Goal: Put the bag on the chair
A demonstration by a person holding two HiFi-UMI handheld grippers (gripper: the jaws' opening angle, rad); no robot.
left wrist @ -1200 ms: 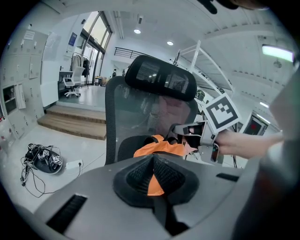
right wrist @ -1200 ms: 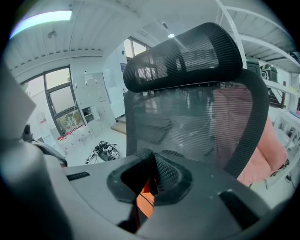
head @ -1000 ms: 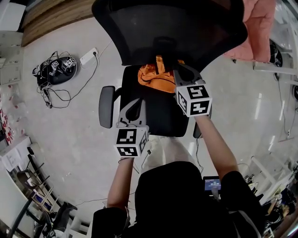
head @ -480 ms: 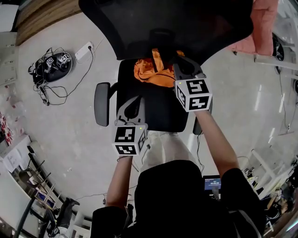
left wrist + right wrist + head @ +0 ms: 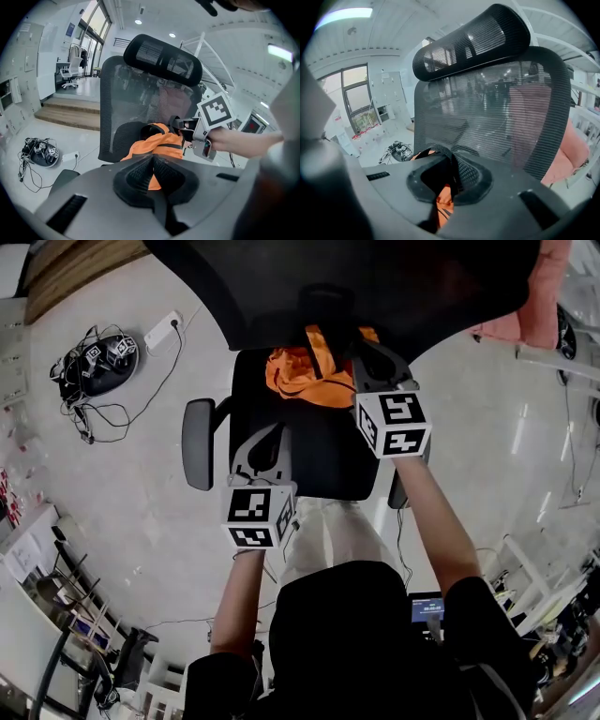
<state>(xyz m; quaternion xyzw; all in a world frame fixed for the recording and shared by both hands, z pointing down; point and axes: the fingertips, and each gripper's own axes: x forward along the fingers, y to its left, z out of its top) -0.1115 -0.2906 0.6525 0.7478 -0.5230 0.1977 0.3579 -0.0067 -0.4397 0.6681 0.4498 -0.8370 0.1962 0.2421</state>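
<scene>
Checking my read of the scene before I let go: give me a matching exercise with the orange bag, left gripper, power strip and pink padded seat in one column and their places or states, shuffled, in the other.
1. orange bag
2. left gripper
3. power strip
4. pink padded seat

A. on the floor, left of the black chair in the head view
B. beyond the chair's backrest, upper right in the head view
C. at the back of the chair's seat, strap in the shut right gripper
D. jaws together, empty, over the seat

Pairs: 1-C, 2-D, 3-A, 4-B
</scene>
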